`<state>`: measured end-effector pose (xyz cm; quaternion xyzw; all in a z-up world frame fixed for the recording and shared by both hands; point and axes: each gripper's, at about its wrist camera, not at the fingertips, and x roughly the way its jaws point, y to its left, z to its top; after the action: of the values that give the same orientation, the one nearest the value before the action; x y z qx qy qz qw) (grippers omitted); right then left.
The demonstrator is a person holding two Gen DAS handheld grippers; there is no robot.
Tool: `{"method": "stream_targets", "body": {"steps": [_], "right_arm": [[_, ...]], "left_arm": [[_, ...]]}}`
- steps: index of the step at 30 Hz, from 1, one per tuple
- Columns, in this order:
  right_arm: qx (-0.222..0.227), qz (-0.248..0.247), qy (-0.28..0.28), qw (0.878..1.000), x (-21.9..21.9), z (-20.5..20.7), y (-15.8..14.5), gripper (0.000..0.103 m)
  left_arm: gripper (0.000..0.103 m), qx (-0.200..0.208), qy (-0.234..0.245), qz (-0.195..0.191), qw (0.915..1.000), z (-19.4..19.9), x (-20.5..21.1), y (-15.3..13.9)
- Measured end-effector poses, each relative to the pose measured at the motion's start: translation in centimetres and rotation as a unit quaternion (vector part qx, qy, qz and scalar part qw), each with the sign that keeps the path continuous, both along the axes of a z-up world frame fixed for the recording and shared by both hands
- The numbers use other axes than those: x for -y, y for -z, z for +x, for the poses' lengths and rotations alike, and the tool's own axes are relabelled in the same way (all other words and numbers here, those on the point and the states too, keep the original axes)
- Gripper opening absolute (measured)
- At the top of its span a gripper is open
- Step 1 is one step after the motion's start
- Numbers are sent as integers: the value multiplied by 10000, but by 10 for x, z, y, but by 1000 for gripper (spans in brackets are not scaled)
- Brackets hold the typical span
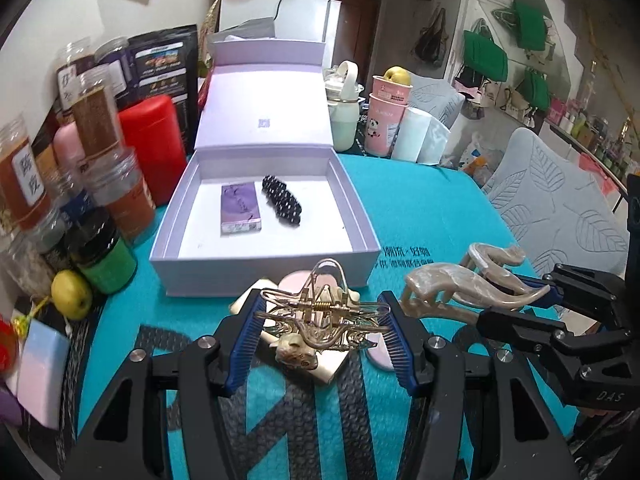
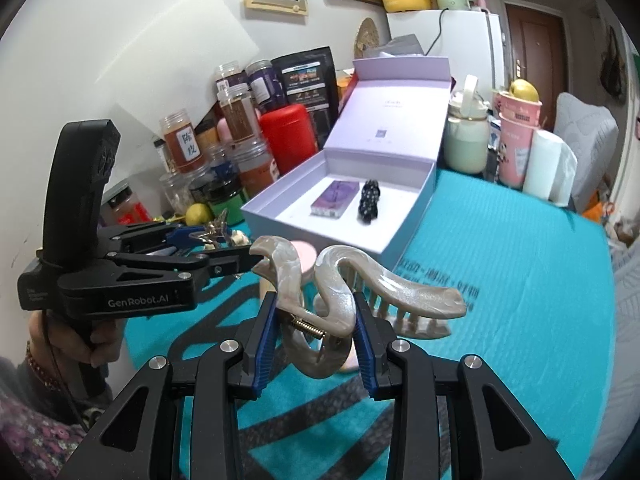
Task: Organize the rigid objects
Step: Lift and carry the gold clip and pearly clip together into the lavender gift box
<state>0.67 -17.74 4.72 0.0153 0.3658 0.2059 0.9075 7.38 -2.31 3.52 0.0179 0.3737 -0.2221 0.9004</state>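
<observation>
Step in hand: carry to box. Left tool (image 1: 320, 320) clenched on gold hair clip (image 1: 320, 312), clear of counter (image 1: 420, 208). Right tool (image 2: 316, 336) clenched on beige hair clip (image 2: 344, 292). Open box (image 1: 360, 216) just ahead, holding purple card (image 1: 240, 208) and black clip (image 1: 281, 199). Next, likely: advance over rim, lower into free floor space, release.

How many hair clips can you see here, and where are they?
2, maybe more hidden. A gold metal hair clip sits clamped in the left gripper. A pearly beige hair clip is clamped in the right gripper. Both hang above the teal table.
</observation>
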Motion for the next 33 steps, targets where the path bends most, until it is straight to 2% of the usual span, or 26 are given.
{"method": "stream_targets", "body": {"steps": [21,27,33], "right_arm": [[407,-118,-259,9988,4,76,-20,35],[347,-153,-402,9985,3,103,-18,35],[381,-127,-280,9988,6,126,-20,35]], "left_arm": [[57,220,-160,111,9996,66,4,-22],[57,205,-222,138,9994,90,1,-20],[57,267,-336,274,9987,113,-3,-22]]}}
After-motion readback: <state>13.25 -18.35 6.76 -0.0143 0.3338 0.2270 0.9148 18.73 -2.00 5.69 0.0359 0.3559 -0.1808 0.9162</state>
